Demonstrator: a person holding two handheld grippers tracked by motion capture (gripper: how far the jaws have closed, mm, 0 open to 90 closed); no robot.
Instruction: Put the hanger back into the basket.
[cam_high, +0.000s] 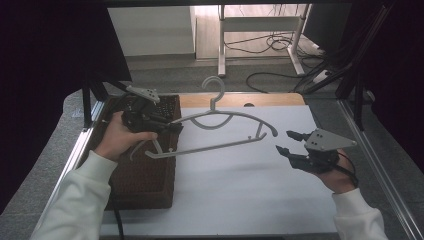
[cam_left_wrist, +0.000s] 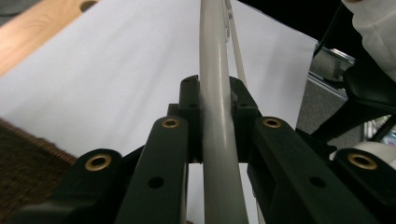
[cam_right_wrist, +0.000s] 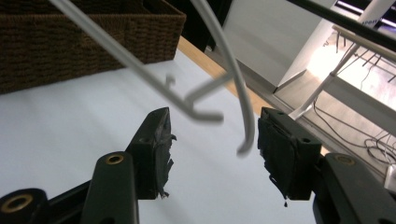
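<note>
**Hanger held at one end, second gripper approaching**

We see the left gripper (cam_high: 167, 125) with its fingers (cam_left_wrist: 189, 116) clenched on one arm of the hanger (cam_high: 225, 131), near that arm's end. The hanger is lifted above the white counter (cam_high: 240, 190), its left part over the basket (cam_high: 145, 175) and its hook (cam_high: 215, 86) pointing away from the person. The right gripper (cam_high: 289, 142) waits just beside the hanger's far tip, fingers (cam_right_wrist: 156, 140) spread and holding nothing; in the right gripper view the tip hangs between them, not yet touched.

We judge the main risk to be rotation: gripped at one end only, the hanger could pivot or slip on the smooth rod. A closing right gripper may also miss the thin tip or knock it aside, twisting the hanger against the left grip.
</note>
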